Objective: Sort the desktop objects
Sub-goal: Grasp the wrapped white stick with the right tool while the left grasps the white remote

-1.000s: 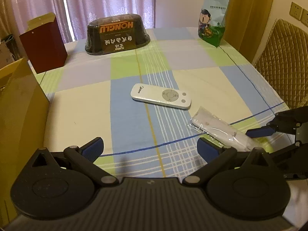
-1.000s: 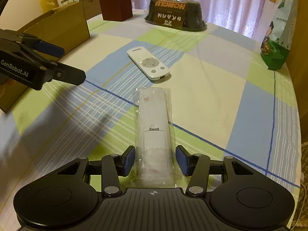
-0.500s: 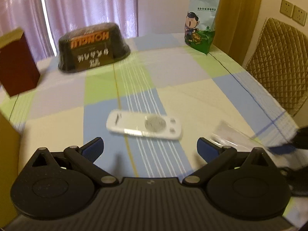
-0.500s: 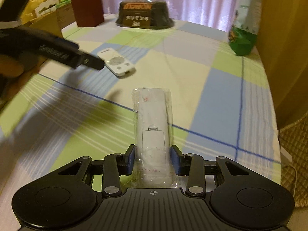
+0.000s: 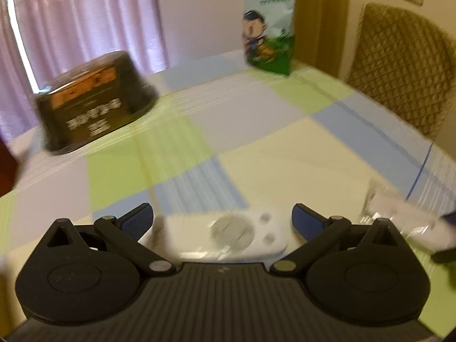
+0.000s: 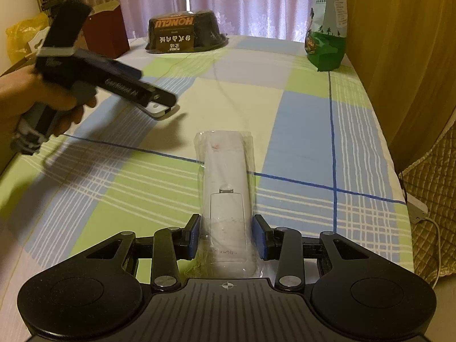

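Observation:
A white remote (image 5: 225, 232) lies crosswise on the checked tablecloth, right between the spread blue fingers of my left gripper (image 5: 222, 218), which is open. In the right wrist view the left gripper (image 6: 159, 101) hangs low over that white remote (image 6: 158, 111), held by a hand (image 6: 34, 99). A second white remote in a clear plastic bag (image 6: 226, 188) lies lengthwise in front of me. My right gripper (image 6: 226, 238) is shut on its near end, both pads pressed against the wrap. The bagged remote (image 5: 399, 208) also shows blurred at the right in the left wrist view.
A black food tub (image 6: 185, 31) sits at the table's far end, a tall green snack bag (image 6: 327, 28) at the far right, a dark red box (image 6: 107, 32) at the far left. A quilted chair (image 5: 399, 65) stands beyond the right edge.
My left gripper has swung forward and down until the white remote lies between its open fingers. My right gripper's fingers have closed in onto the bagged remote.

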`<control>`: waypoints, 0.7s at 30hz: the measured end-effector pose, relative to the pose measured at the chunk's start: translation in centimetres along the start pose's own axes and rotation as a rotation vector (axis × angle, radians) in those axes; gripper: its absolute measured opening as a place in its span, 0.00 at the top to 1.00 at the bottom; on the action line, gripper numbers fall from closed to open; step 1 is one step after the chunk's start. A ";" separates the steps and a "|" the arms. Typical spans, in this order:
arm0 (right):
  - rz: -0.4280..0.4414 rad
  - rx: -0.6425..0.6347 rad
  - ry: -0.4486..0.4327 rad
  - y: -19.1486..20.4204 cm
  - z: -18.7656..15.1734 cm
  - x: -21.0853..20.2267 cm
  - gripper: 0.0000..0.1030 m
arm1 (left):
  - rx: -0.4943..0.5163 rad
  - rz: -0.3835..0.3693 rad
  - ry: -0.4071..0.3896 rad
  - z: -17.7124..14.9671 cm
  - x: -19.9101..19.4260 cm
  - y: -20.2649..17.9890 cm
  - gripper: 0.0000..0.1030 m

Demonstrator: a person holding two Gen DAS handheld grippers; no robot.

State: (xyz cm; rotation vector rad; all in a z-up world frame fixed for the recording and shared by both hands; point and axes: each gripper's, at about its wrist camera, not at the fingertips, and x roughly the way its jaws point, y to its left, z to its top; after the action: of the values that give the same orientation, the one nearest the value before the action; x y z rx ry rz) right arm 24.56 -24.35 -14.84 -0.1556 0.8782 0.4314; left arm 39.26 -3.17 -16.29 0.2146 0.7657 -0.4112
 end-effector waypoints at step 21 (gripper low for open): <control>-0.008 0.071 -0.012 0.4 -0.5 -0.5 0.63 | -0.038 -0.040 0.114 -6.7 -4.9 -2.5 0.02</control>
State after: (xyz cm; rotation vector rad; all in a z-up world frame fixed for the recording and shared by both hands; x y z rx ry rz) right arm 23.72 -24.29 -14.77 -0.0914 0.8800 0.3926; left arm 30.80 -1.84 -17.59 0.1884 0.8901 -0.4246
